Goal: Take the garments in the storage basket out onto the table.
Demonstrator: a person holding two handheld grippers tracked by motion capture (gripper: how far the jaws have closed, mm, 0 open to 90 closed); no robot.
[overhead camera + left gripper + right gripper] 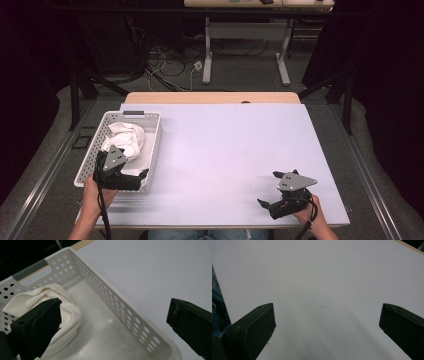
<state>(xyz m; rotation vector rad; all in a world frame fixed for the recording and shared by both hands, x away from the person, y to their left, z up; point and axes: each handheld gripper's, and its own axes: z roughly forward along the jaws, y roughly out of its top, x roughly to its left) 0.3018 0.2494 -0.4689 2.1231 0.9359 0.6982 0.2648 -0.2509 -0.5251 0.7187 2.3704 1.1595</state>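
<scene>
A crumpled white cloth [127, 138] lies bunched in the perforated white basket [154, 145] at the frame's left. The left gripper [131, 176] hovers over it, jaws spread; the right gripper [272, 200], lower right, is likewise released.

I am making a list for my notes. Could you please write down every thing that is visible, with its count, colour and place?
basket: 1, white with holes, left part of the table
cloth: 1, white, crumpled inside the basket
table: 1, white top, in the centre
desk: 1, grey legs, far behind
cables: several, on the floor behind
left gripper: 1, black, open, over the basket's near end
right gripper: 1, black, open, near right of the table
</scene>
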